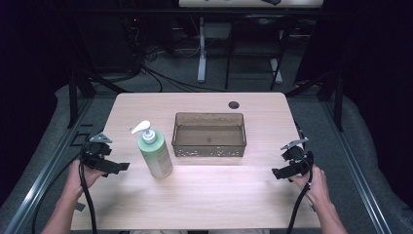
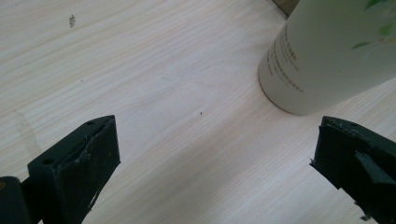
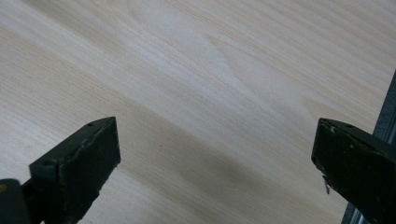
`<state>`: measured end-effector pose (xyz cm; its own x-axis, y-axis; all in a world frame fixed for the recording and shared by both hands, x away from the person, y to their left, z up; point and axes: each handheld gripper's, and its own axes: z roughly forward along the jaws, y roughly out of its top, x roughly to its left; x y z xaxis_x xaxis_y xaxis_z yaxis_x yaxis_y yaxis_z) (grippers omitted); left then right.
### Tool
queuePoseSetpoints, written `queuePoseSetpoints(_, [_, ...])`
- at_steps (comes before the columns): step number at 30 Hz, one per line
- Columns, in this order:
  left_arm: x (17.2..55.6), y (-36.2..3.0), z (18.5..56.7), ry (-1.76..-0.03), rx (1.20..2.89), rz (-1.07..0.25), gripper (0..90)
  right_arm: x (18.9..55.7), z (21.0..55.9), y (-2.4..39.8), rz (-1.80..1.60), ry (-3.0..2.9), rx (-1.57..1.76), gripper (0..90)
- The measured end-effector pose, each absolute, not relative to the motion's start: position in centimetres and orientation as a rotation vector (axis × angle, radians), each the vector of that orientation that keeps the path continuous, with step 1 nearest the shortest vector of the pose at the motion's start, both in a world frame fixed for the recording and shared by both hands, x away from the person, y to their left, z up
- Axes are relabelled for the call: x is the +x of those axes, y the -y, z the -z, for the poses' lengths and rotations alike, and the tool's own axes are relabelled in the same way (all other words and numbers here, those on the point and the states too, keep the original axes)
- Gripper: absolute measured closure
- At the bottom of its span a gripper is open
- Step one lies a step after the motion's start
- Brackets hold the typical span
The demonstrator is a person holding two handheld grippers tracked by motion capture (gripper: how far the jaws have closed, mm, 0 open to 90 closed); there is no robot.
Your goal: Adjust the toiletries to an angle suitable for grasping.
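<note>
Upright, the pale green pump bottle [image 1: 156, 151] has a white dispenser head.

worktop [image 1: 209, 195]: pale wood, fine grain streaks, one dark round hole at far edge
pump bottle [image 1: 157, 155]: pale green body, white pump head; cream-white up close with grey print and green leaf marks
tray [image 1: 209, 146]: see-through smoky brown, dotted pattern along front wall
left claw [image 1: 117, 166]: black, grey plate on top
right claw [image 1: 278, 172]: black, grey plate on top
cables: black
floor: grey
</note>
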<state>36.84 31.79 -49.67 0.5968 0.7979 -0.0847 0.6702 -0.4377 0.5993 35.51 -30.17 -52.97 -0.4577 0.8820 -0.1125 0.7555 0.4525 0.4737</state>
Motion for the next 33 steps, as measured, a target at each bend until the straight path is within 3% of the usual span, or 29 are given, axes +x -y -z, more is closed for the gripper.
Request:
queuePoseSetpoints(12, [36.4,-29.5,43.0,-1.005,2.340,-0.271,0.0,35.6,53.1,30.1,-0.512,-2.403,1.404,0.8])
queuePoseSetpoints(22, [35.6,-28.0,40.2,-0.919,2.365,-0.312,0.2,35.6,53.2,30.1,-0.489,-2.399,1.411,1.0])
queuePoseSetpoints(33, [35.4,-27.1,37.5,-0.897,2.381,-0.265,0.0,35.6,53.3,30.1,-0.465,-2.395,1.418,1.4])
